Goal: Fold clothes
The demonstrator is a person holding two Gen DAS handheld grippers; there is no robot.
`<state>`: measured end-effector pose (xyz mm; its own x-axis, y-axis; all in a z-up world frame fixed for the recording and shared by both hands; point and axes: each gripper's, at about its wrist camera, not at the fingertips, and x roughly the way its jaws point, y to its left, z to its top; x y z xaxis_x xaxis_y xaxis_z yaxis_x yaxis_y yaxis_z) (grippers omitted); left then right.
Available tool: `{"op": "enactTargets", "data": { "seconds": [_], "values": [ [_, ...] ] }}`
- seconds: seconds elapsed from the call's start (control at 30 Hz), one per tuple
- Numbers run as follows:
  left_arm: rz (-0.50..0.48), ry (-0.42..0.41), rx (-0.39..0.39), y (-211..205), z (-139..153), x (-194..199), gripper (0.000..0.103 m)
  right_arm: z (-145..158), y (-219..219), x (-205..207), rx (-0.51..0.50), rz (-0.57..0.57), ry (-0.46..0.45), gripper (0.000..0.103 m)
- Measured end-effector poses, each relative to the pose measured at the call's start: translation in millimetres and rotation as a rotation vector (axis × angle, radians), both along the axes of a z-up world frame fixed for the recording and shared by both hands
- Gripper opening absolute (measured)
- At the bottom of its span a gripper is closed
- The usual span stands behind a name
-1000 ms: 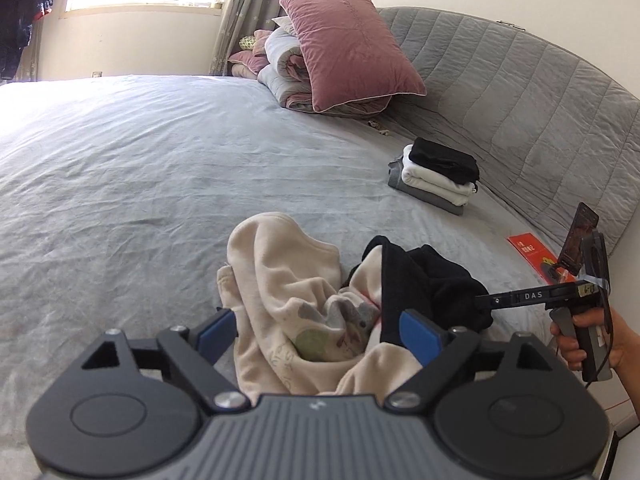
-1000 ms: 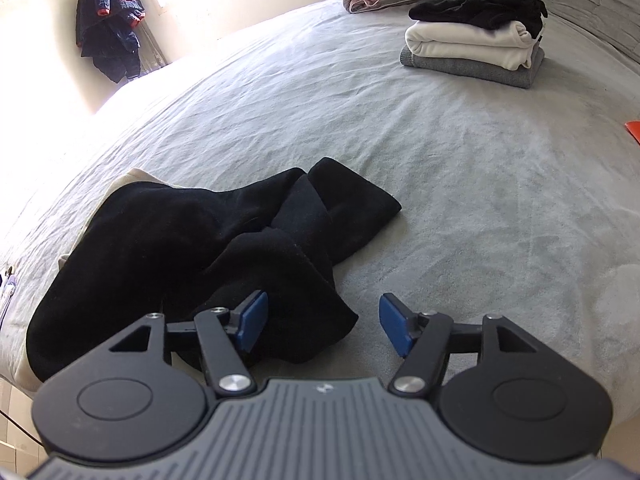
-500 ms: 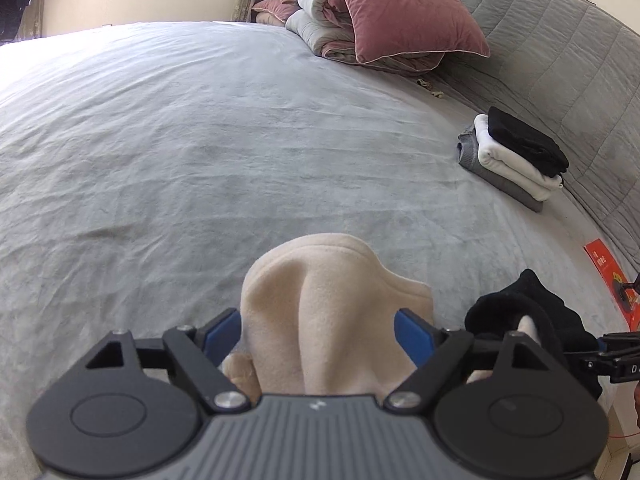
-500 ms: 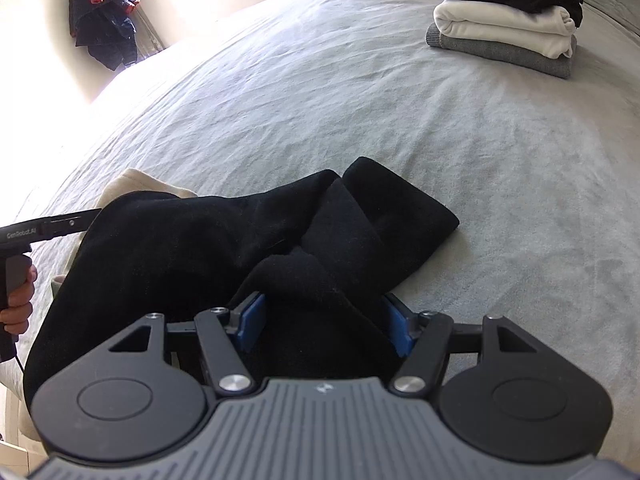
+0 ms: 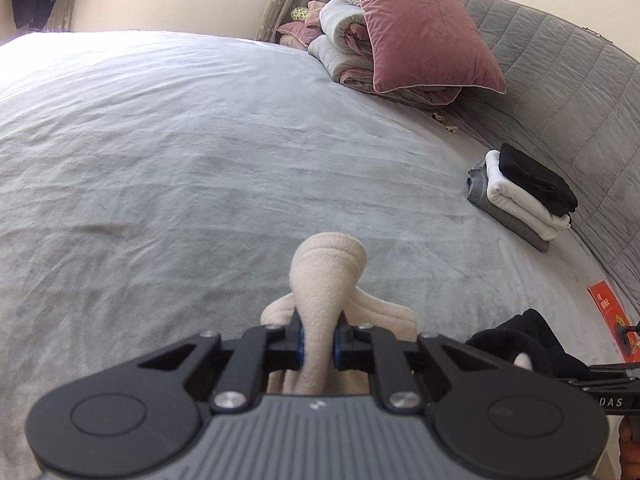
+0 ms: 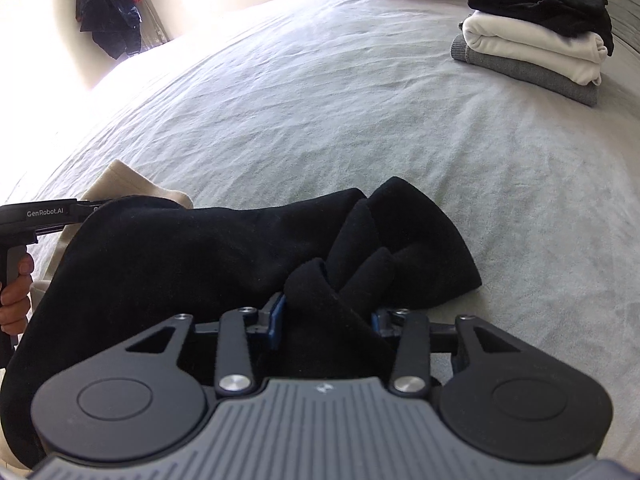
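Note:
A cream fleece garment (image 5: 328, 268) lies crumpled at the near edge of the grey bed (image 5: 180, 168). My left gripper (image 5: 319, 340) is closing, and its blue pads pinch an upright fold of this garment. A black garment (image 6: 200, 256) lies over the cream garment (image 6: 120, 184), which shows only at the left. My right gripper (image 6: 326, 320) is closing too, with a bunched ridge of the black cloth squeezed between its pads. In the left wrist view the black garment (image 5: 524, 340) sits at the right.
A stack of folded clothes (image 5: 520, 196), grey, white and black, rests by the quilted headboard (image 5: 580, 92). A pink pillow (image 5: 420, 28) leans on folded quilts. A red booklet (image 5: 608, 312) lies at the bed's right edge. Dark clothes (image 6: 108, 4) hang on the wall.
My left gripper moved forward over the cream garment and its jaws closed on a fold. My right gripper pushed into the black garment and its jaws narrowed around a bunch of it.

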<state>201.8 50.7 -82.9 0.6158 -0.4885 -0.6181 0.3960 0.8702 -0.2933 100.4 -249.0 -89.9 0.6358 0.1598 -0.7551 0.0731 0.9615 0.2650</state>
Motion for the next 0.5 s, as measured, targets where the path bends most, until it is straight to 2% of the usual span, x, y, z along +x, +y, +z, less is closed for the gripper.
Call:
{"op": "enactTargets", "data": {
  "seconds": [0.13, 0.5],
  "values": [
    [0.073, -0.080, -0.008, 13, 13, -13, 0.011, 12, 4, 10, -0.008, -0.020, -0.028, 0.028],
    [0.331, -0.234, -0.041, 78, 52, -37, 0.011, 66, 29, 66, -0.096, -0.016, -0.225, 0.024]
  ]
}}
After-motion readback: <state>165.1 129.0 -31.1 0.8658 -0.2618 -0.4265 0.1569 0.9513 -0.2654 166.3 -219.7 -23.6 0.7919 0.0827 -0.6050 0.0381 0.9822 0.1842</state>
